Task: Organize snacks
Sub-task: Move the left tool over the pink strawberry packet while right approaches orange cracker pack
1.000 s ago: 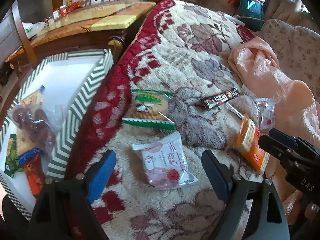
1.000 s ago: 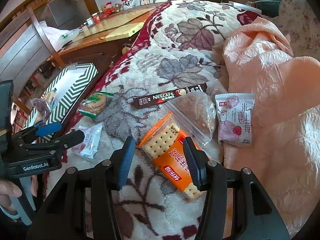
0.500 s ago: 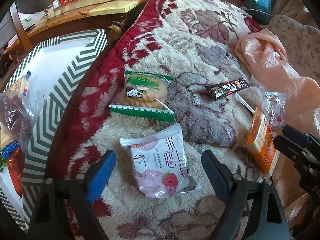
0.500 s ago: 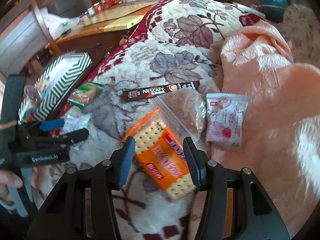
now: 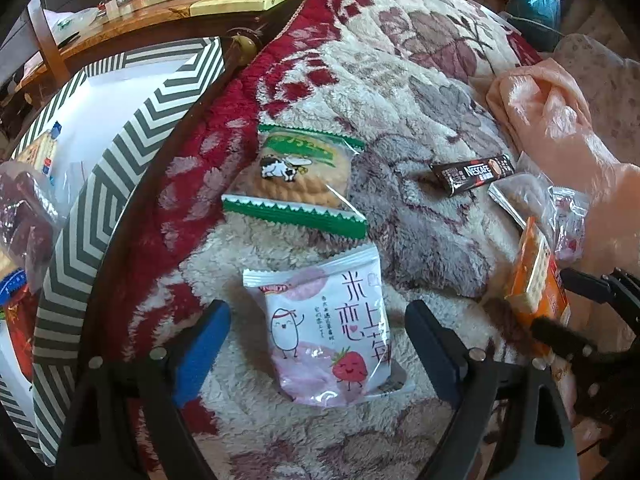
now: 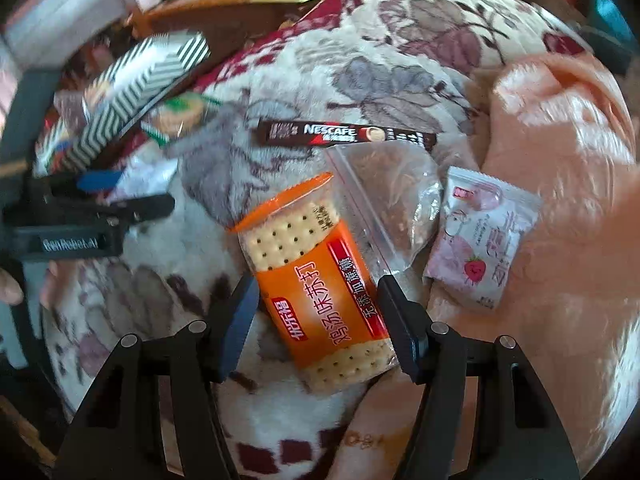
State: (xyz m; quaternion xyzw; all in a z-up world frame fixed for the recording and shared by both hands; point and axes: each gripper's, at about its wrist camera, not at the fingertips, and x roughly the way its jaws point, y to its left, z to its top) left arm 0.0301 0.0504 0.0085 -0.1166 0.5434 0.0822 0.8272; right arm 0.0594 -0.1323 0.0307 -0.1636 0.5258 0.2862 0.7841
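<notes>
Black frames, silver screws; left gripper (image 5: 318, 332) and right gripper (image 6: 316, 316): blue-padded jaws; white "GenRobot.AI" marking.

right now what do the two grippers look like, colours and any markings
Both are black plastic frames with silver pivot screws. The left gripper has a bright blue left pad and a dark navy right one; its side reads GenRobot.AI in white. The right gripper has dark blue ridged pads. No cables or sleeves show.

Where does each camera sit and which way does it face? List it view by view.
Left wrist: on the left tongs, looking down at the pink strawberry packet between open fingers; right tongs at right edge.
Right wrist: on the right tongs, facing the orange cracker pack between open fingers; left tongs at left.
Shared: Nescafe stick, cracker pack, striped box.
</notes>
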